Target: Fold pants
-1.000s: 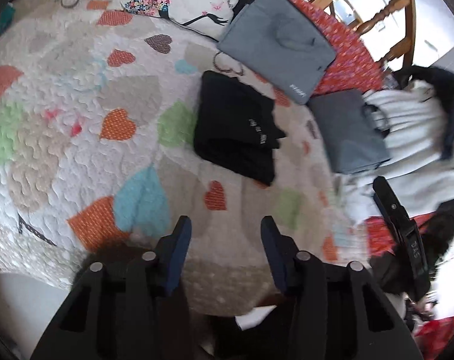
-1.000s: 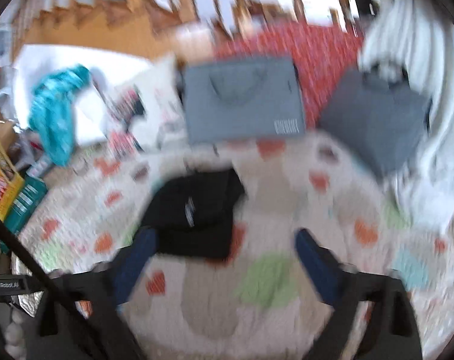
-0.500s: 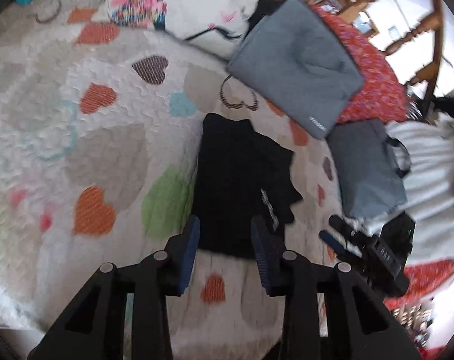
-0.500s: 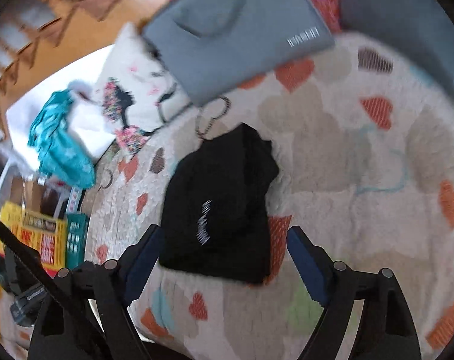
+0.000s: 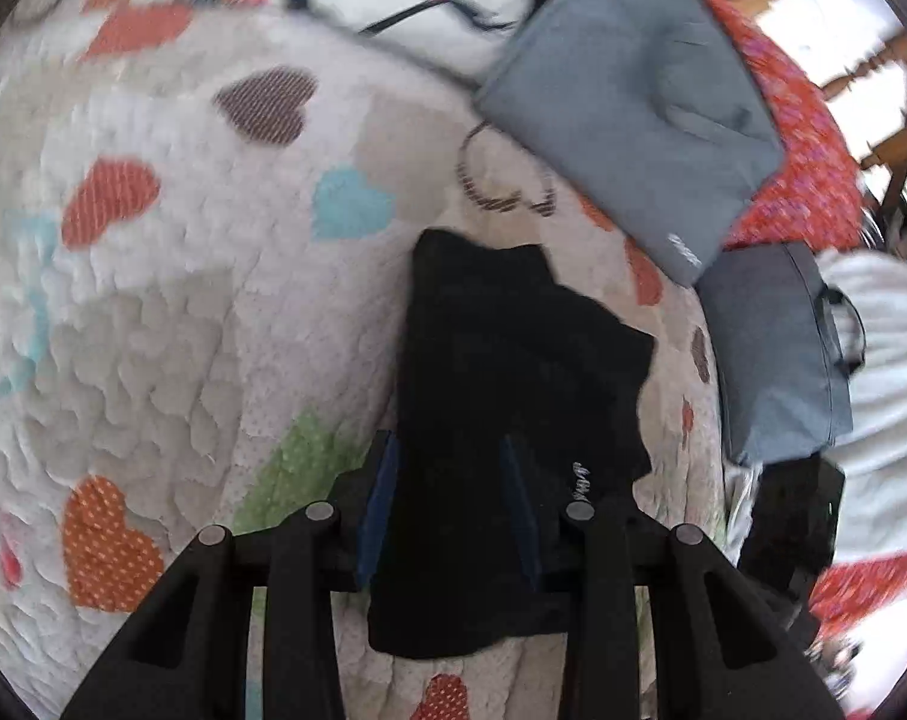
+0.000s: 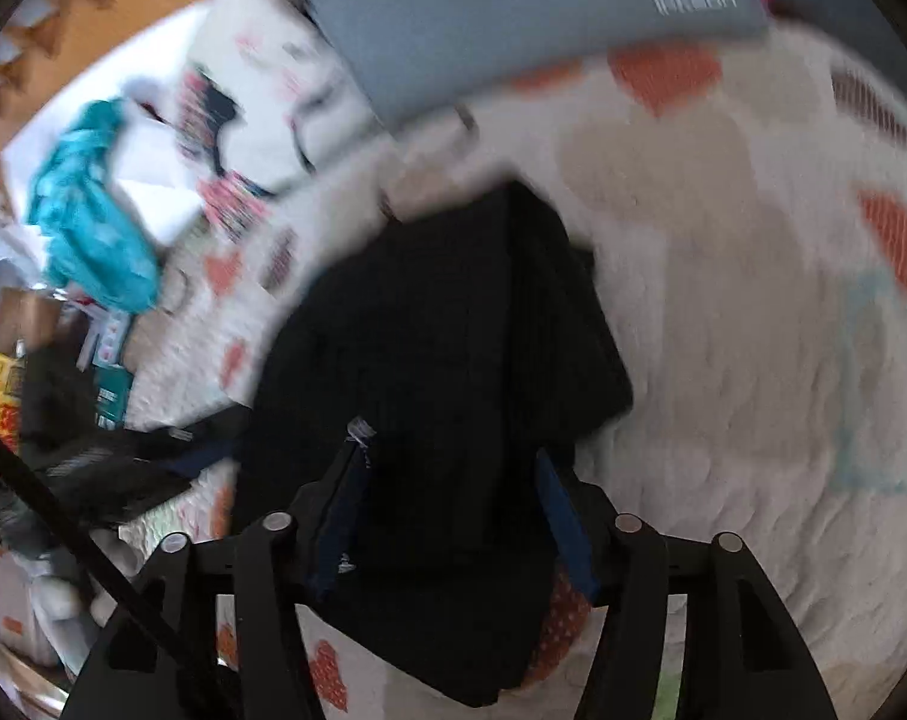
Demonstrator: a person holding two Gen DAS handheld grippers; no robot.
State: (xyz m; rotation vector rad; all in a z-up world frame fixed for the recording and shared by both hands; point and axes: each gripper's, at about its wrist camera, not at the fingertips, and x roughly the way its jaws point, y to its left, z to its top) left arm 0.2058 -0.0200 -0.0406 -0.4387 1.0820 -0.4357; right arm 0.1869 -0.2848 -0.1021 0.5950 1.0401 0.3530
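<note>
Left wrist view: pants point(image 5: 513, 396) run lengthwise straight ahead, near end between the spread left gripper point(image 5: 447, 504); right gripper point(image 6: 453, 516) likewise spread over them.

Matt black cloth pants point(image 5: 513, 396) lie on a puckered, stitched quilt point(image 5: 153, 330) beside a grey woven-fabric bag point(image 5: 627, 90).

Left wrist cam looks fwd along its left tongs point(image 5: 447, 480), angled down at the bed quilt point(image 5: 153, 330), close above the folded black pants point(image 5: 513, 372); grey bag point(image 5: 627, 90) at top right. Right wrist cam does the same along its right tongs point(image 6: 453, 498), also near, blurrier, pants point(image 6: 441, 330) mid-frame. Both views share the pants, the quilt point(image 6: 723, 300) and the grey bag point(image 6: 513, 6); the right view comes from the opposite side.
</note>
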